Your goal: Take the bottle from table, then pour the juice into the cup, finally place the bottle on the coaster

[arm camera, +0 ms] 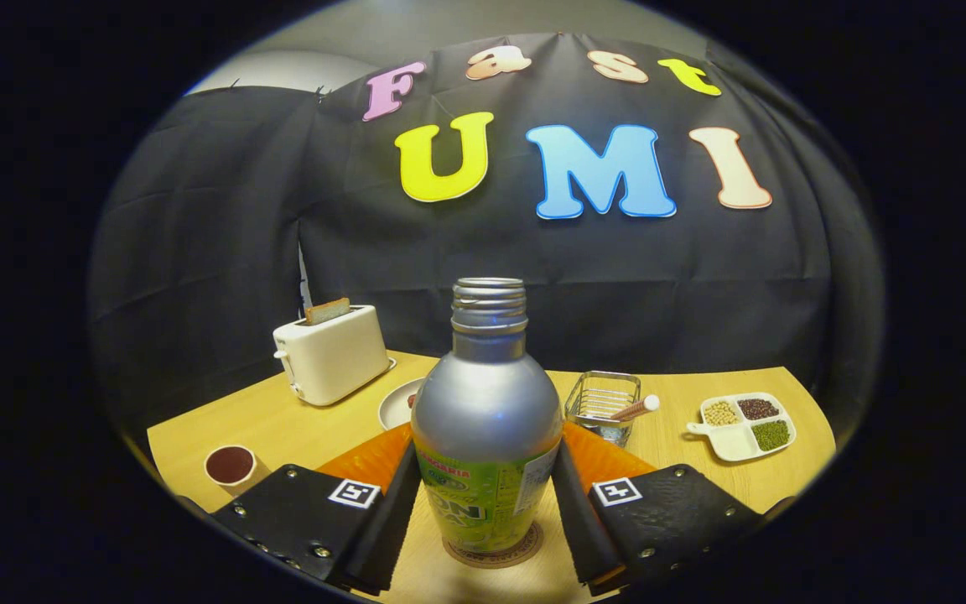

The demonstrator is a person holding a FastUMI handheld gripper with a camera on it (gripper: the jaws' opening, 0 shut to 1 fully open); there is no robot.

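Observation:
A silver metal bottle with a green label and an uncapped threaded neck stands upright between my two fingers. Its base rests on a round brown coaster. My gripper has both fingers pressed against the bottle's sides at label height. A small cup holding dark liquid sits on the wooden table to the left, just beyond my left finger.
A white toaster with a slice of bread in it stands at the back left. A white plate lies behind the bottle. A wire basket with a stick and a divided dish of beans sit to the right.

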